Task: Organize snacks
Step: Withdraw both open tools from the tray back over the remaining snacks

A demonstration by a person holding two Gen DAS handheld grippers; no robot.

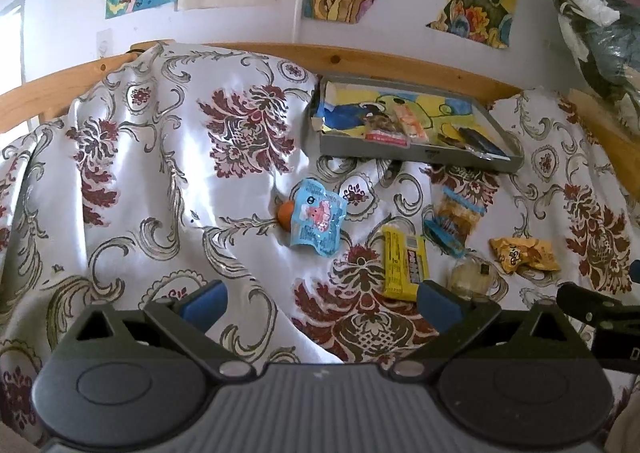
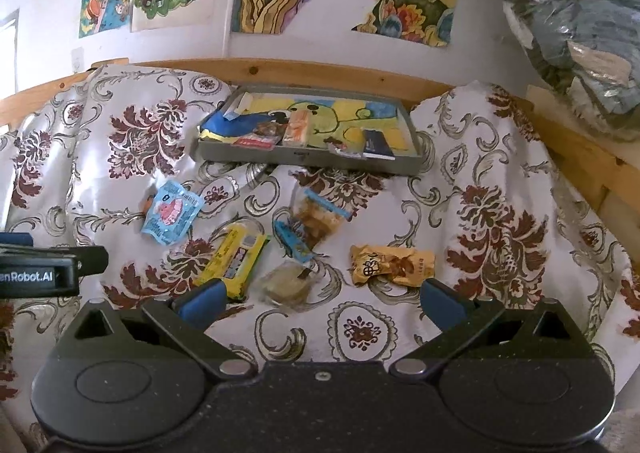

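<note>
Snacks: blue pouch [image 2: 170, 218], yellow bar [image 2: 234, 259], clear wrapped cake [image 2: 286, 285] and orange packet [image 2: 392, 265] lie loose on the patterned bedspread [image 2: 500, 213], near the grey tray [image 2: 308, 163].
Handling: likely light, crinkly, slippery; pinch across a flat edge.
Left gripper [image 1: 320, 299]: jaws wide apart, empty, hovering low.
Right gripper [image 2: 320, 299]: jaws apart, empty, just short of the cake.

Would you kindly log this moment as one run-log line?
task: organize snacks | left tongs: open, empty | right tongs: open, empty | tray: some snacks in | blue pouch, yellow bar: loose on cloth
</note>
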